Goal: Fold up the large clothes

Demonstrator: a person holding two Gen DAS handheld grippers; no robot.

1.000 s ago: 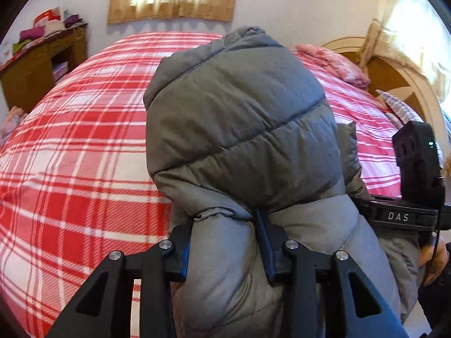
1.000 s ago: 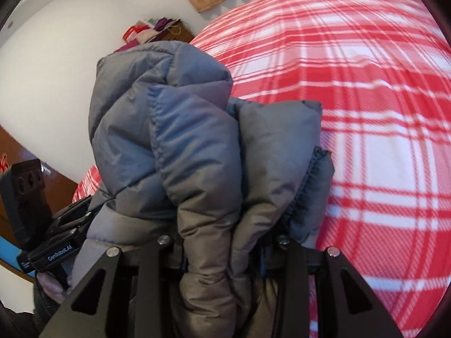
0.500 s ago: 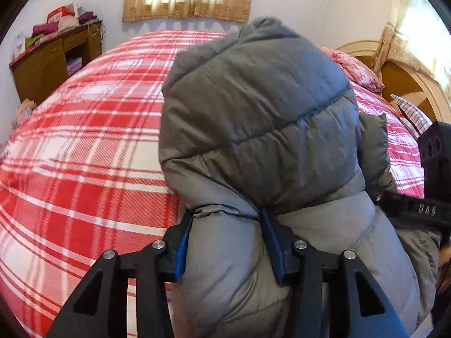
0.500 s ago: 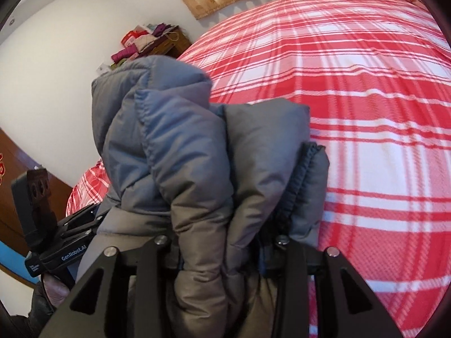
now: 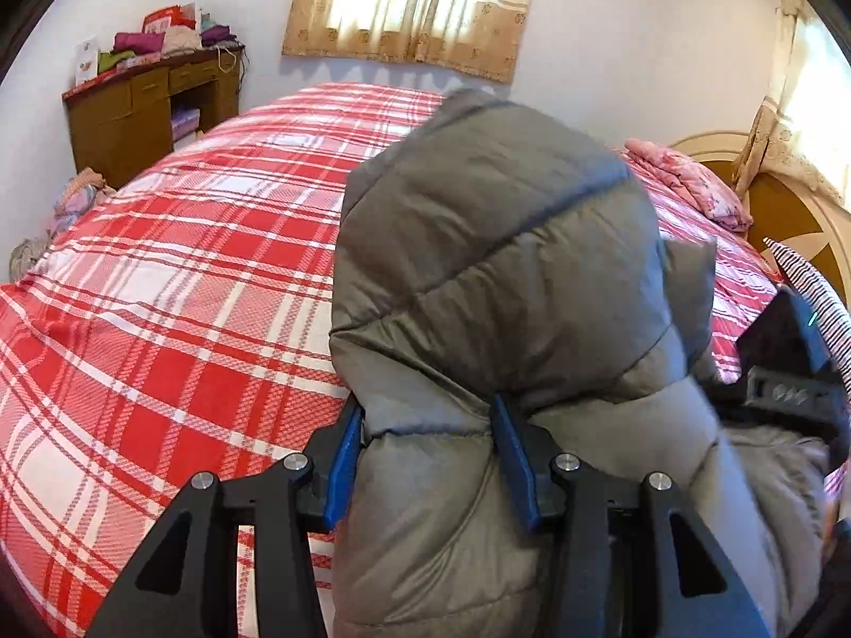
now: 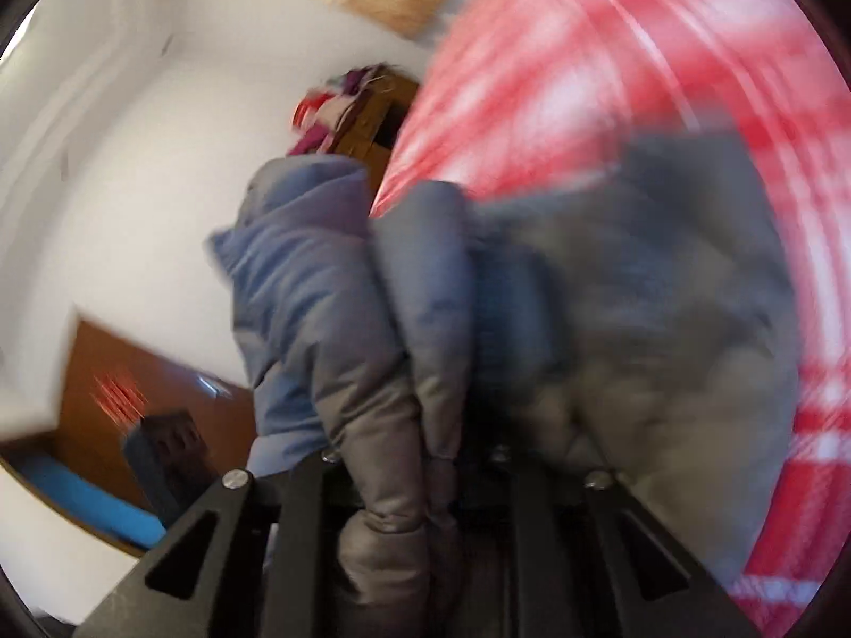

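A grey puffer jacket (image 5: 494,276) is bunched up and held above the bed with the red and white plaid cover (image 5: 175,287). My left gripper (image 5: 428,446) is shut on a thick fold of it between its blue pads (image 5: 343,452). My right gripper (image 6: 415,457) is shut on another bunch of the same jacket (image 6: 330,319); that view is blurred by motion. The right gripper's body (image 5: 792,372) shows at the right edge of the left wrist view, close beside the jacket.
A wooden desk (image 5: 143,106) with piled clothes stands at the far left wall. A curtained window (image 5: 415,5) is behind the bed. A pink folded quilt (image 5: 691,186) and a wooden headboard (image 5: 787,212) are at the right. A brown cabinet (image 6: 138,399) shows in the right wrist view.
Both grippers have lifted and swung with the jacket still held; the left view shows more of the room, and the right gripper rotates fast, blurring its view.
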